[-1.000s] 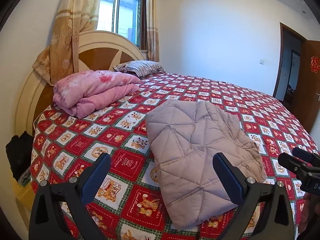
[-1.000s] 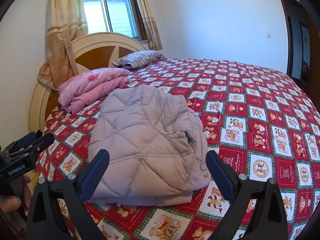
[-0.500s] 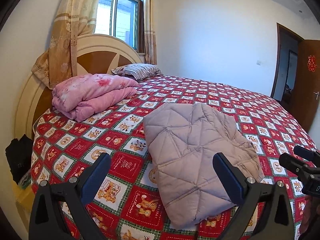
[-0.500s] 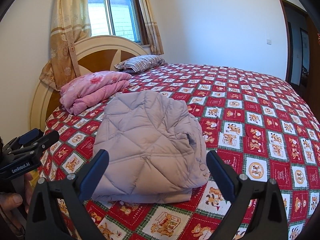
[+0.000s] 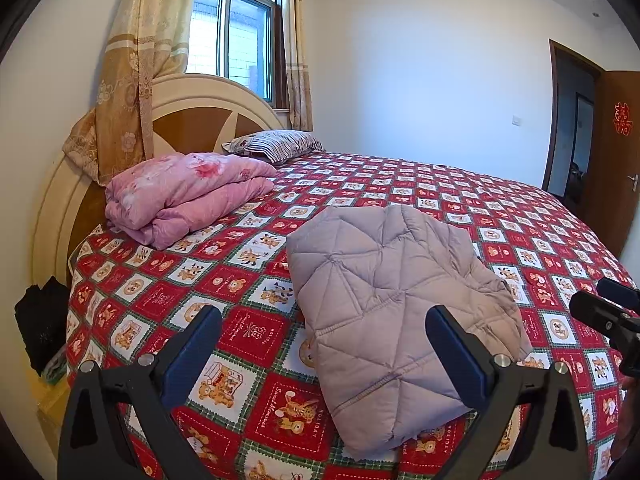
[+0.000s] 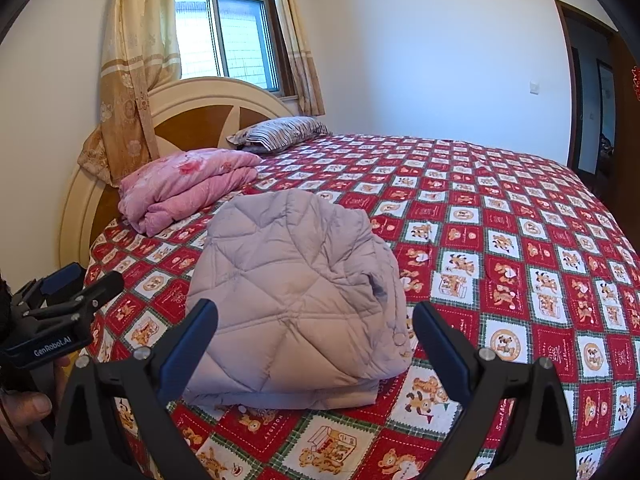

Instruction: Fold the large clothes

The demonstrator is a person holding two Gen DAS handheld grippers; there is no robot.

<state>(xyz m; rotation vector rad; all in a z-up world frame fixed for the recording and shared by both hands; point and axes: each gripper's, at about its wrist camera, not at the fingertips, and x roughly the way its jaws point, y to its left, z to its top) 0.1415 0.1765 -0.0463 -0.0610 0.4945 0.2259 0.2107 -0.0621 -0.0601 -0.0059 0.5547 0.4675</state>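
On a bed [image 5: 460,184] spread with a red bear-print cover, a folded quilted lilac jacket [image 5: 396,300] lies near the front edge, its underside layers hidden. Left tongs [image 5: 324,344] and right tongs [image 6: 316,336] hover above it, both spread wide and gripping nothing. Pink folded bedding [image 5: 188,192] and a striped pillow [image 5: 276,144] sit by the headboard [image 5: 192,120], partly covered by a curtain [image 5: 132,80].

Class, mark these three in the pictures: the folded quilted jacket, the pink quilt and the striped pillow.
folded quilted jacket [image 6: 292,304], right wrist view, middle of its top panel.
pink quilt [image 5: 188,196], left wrist view, its upper folded layer.
striped pillow [image 5: 276,146], left wrist view, its top face.
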